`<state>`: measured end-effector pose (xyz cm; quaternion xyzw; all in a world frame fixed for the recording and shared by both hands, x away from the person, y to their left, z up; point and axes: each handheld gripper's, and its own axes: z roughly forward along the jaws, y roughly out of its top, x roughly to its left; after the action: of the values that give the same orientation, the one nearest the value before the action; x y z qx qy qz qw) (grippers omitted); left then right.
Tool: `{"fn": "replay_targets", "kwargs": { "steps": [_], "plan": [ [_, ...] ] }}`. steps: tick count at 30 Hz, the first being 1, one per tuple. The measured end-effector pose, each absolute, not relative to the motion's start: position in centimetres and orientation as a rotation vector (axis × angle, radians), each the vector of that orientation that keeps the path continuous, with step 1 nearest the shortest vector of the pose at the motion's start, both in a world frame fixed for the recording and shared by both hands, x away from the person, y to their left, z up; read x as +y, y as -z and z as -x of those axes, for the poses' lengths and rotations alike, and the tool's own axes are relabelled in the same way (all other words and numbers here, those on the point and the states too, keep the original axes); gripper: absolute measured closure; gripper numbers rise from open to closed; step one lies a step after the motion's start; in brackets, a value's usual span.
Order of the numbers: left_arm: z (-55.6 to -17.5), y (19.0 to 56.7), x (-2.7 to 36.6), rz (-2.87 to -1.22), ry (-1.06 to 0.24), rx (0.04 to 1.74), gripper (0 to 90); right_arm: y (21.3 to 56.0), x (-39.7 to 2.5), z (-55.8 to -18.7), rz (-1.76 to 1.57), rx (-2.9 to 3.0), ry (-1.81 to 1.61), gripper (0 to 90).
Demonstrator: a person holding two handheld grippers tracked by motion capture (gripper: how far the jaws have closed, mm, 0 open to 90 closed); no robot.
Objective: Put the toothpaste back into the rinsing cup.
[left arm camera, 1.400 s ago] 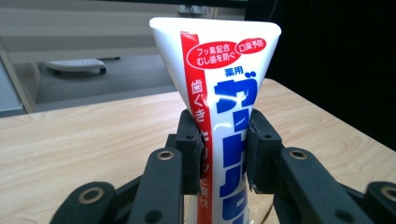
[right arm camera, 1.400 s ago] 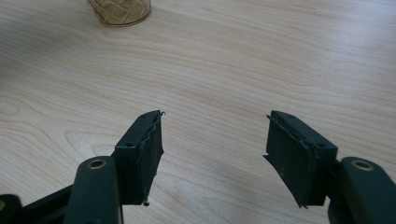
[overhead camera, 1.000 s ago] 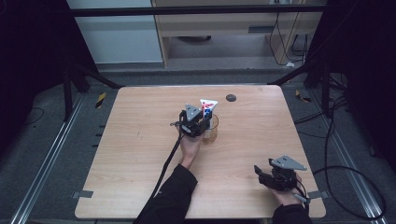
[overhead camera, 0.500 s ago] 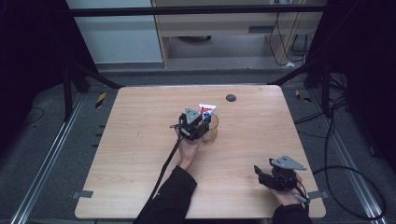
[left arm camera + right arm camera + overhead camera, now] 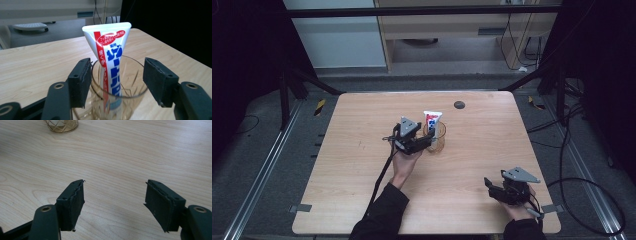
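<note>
- The toothpaste tube [image 5: 110,55] stands in a glass [image 5: 435,138] near the middle of the table [image 5: 362,115], toward the far edge.
- The left gripper [image 5: 116,80] has its jaws apart, one on each side of the glass rim; the right gripper [image 5: 115,202] waits open near the right front corner.
- Risk: a jaw nudging the rim could tip the glass — tube and all.
- The tube's long axis runs nearly upright, leaning slightly, flat crimped end up.

The left hand-held gripper [image 5: 424,143] is held out over mid-worktop [image 5: 362,125], forearm extended, its jaws spread wide. The right hand-held gripper [image 5: 491,186] sits low near the worktop's near right corner, jaws also apart.
</note>
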<state>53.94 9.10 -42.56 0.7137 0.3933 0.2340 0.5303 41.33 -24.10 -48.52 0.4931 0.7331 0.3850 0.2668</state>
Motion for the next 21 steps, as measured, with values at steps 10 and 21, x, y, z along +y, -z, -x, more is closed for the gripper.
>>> {"fn": "replay_targets", "kwargs": {
  "steps": [10,21],
  "plan": [
    [-51.2,41.0,14.0,-1.806,-0.636,0.963,27.7,48.8,-24.6,-41.3,-1.356,1.959,-1.037,29.8],
    [-47.7,43.4,20.9,-1.855,-0.66,1.103,23.1,49.5,-25.1,-41.7,-1.394,1.953,-0.997,28.9]
  ]
}}
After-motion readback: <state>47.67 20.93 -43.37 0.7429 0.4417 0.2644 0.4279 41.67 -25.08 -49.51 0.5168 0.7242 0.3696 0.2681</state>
